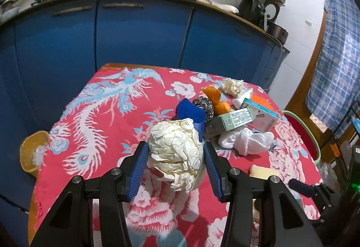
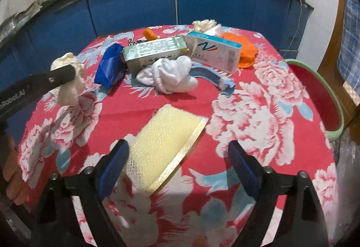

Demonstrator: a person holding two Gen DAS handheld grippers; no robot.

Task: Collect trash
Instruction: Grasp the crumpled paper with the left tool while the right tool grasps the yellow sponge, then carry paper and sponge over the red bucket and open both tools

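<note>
Left gripper [image 1: 176, 152]: fingers part closed on a crumpled paper ball [image 1: 177, 152], pads pressed to both its sides; the ball is carried clear above the table [image 1: 108, 125].
Right gripper [image 2: 177, 170]: fingers wide apart, holding nothing; they straddle the near end of a yellow foam sponge [image 2: 166, 143], the left pad close to or touching its edge, the right pad well apart from it.
Sponge: lies flat on the red flowered cloth, near side of the table, apart from the main heap.
Heap, far side of table: blue cloth piece [image 2: 110, 69], green carton [image 2: 155, 51], white and teal box [image 2: 216, 49], white sock [image 2: 171, 76], curved blue plastic strip [image 2: 213, 78], orange wrapper [image 2: 245, 51], second paper wad [image 2: 204, 24], steel scourer [image 1: 203, 106].
Bins: yellow bin [image 1: 31, 152] just off the table's left edge, something white inside; red basin with green rim [image 2: 319, 98] off the right edge.
Step in hand (judged): paper ball secured for disposal; sponge next for pickup.
Next move calls for: left hand over the yellow bin, then fingers spread to drop the ball; right fingers lower and centre on the sponge, then close across it.
Caution: the sponge is soft and flat; a shallow pinch may slip.
</note>
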